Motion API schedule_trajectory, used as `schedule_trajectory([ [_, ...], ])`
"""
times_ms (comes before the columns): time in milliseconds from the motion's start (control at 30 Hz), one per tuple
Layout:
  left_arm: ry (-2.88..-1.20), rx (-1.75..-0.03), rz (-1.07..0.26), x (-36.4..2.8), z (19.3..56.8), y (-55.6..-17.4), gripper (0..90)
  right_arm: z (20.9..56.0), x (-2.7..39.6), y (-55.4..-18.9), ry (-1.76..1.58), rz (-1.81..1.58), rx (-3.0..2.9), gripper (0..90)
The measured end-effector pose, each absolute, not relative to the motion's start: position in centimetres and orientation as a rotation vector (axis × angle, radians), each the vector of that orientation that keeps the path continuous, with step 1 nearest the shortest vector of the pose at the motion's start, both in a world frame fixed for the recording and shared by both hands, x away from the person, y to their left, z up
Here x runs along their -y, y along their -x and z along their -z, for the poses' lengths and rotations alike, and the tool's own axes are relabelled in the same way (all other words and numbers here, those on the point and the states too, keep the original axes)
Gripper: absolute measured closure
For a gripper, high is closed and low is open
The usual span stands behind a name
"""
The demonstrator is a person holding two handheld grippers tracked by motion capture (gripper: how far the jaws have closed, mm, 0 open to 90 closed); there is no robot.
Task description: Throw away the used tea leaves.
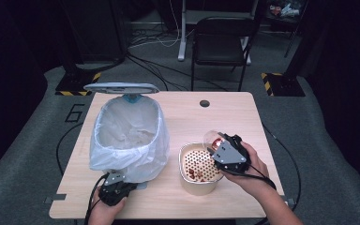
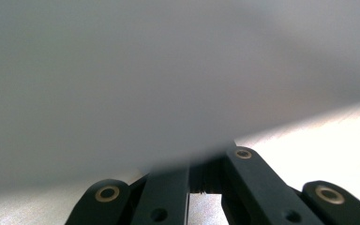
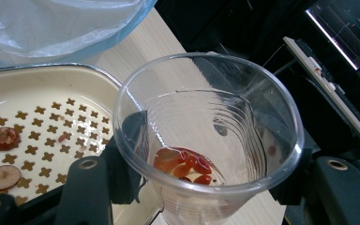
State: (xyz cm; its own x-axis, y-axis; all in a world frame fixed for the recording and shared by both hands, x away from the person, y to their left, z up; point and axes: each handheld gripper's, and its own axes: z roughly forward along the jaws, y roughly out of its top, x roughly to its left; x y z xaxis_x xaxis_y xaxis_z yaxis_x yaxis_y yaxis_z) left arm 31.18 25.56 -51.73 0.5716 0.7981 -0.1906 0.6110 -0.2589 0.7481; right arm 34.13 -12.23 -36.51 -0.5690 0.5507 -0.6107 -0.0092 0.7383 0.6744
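A clear plastic cup (image 1: 212,138) (image 3: 206,140) is held tilted over a cream pot (image 1: 198,187) with a perforated insert (image 3: 51,136). My right gripper (image 1: 219,142) (image 3: 206,164) is shut on the cup's wall. A few wet red fruit pieces (image 3: 183,166) cling inside the cup. More red slices (image 3: 2,138) lie on the insert. My left gripper (image 1: 122,182) (image 2: 206,164) is at the foot of the bin (image 1: 126,136), pressed into its white bag (image 2: 168,70). Its jaws stand close together and the bag hides their tips.
The bin's grey lid (image 1: 121,87) stands open at the back. The wooden table (image 1: 243,112) has a cable hole (image 1: 204,103) near its far edge. A black chair (image 1: 222,42) and floor cables lie beyond it.
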Motion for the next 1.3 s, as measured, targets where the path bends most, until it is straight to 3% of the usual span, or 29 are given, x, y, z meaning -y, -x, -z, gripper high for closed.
schedule_trajectory([
  [1300, -1.980, -1.128, -0.288, -25.6, 51.7, -31.2, 90.0, 39.5, 10.6, -32.6, -0.128, -0.527, -1.804, 40.2],
])
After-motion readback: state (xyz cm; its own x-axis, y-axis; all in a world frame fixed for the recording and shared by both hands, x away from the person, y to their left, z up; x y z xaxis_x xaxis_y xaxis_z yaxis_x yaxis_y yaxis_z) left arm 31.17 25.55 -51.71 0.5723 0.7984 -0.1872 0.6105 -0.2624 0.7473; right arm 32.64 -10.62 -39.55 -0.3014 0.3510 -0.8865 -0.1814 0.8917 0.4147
